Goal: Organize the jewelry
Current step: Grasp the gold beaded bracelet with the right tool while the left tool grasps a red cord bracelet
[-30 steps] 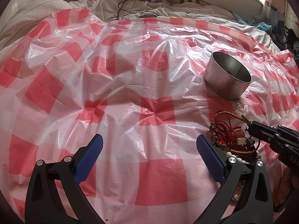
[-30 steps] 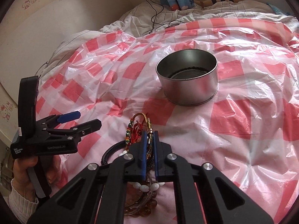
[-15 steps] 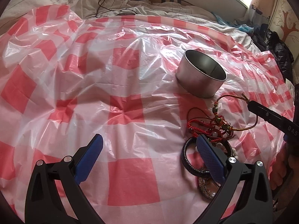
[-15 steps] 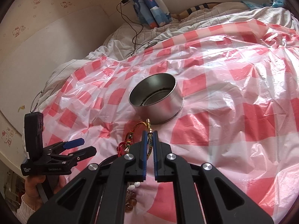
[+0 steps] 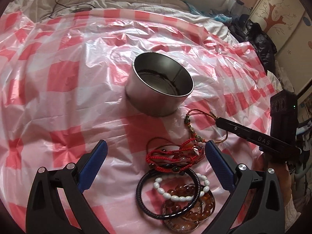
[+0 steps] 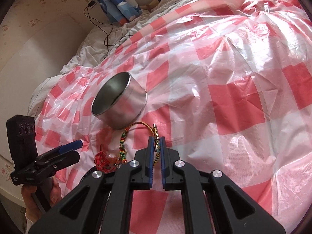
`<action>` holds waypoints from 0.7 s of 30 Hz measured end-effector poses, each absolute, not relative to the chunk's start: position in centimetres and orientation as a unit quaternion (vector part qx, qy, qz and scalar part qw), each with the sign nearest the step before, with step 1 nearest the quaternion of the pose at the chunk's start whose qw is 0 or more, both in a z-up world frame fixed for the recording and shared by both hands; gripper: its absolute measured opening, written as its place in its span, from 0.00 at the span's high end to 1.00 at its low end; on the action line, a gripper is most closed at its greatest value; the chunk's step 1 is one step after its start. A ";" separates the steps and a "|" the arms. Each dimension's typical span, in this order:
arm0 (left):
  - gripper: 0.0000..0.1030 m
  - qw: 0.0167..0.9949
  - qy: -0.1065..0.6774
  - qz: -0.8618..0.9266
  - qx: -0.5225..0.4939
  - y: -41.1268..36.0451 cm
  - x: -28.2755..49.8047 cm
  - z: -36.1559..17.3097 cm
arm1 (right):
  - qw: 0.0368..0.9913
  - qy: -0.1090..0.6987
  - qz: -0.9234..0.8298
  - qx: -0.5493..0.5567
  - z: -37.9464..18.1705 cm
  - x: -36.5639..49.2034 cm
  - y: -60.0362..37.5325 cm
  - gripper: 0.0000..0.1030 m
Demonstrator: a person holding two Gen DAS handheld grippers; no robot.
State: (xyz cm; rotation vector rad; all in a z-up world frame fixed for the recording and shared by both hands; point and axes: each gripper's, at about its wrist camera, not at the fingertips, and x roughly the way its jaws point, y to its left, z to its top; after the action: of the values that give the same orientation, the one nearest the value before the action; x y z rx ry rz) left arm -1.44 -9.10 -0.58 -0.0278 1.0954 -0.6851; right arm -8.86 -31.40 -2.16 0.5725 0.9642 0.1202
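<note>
My right gripper [image 6: 156, 142] is clenched on a braided multicoloured cord bracelet [image 6: 156, 136], its long axis toward the round steel tin [image 5: 159, 89]; its beaded end trails on the crinkled checked plastic sheet [image 5: 58, 97]. My left gripper [image 5: 156, 156] is released above the bracelet pile [image 5: 175, 185].

Black plastic grippers [image 5: 154, 161] with ridged blue pads [image 5: 218, 165], silver screws (four each), white knit cuff [image 5: 290, 212]
</note>
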 end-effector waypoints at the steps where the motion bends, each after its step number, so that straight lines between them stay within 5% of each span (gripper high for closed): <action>1: 0.06 0.795 0.514 -0.322 -0.009 -9.6 -1.2 -1.0 | 0.841 0.464 0.056 0.272 -2.6 -8.8 -31.4 0.90; 8: 0.07 0.788 0.525 -0.320 -0.044 -9.5 -0.1 -3.1 | 0.846 0.471 0.053 0.244 -2.9 -8.6 -30.2 0.80; 10: 0.15 0.794 0.520 -0.312 -0.042 -9.5 -0.1 -3.0 | 0.847 0.470 0.052 0.242 -2.9 -8.6 -30.2 0.80; 14: 0.85 0.797 0.527 -0.292 -0.038 -9.1 0.0 -2.9 | 0.848 0.469 0.051 0.241 -2.9 -8.5 -30.0 0.80; 21: 0.99 0.777 0.510 -0.364 -0.066 -9.1 -0.9 -1.0 | 0.848 0.465 0.051 0.247 -2.9 -8.5 -30.1 0.80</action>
State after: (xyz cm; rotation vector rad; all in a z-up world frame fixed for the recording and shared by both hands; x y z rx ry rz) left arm -0.86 -9.07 -0.98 -0.1429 1.1030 -0.7868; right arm -8.49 -30.13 -2.89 0.5208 0.9808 0.1079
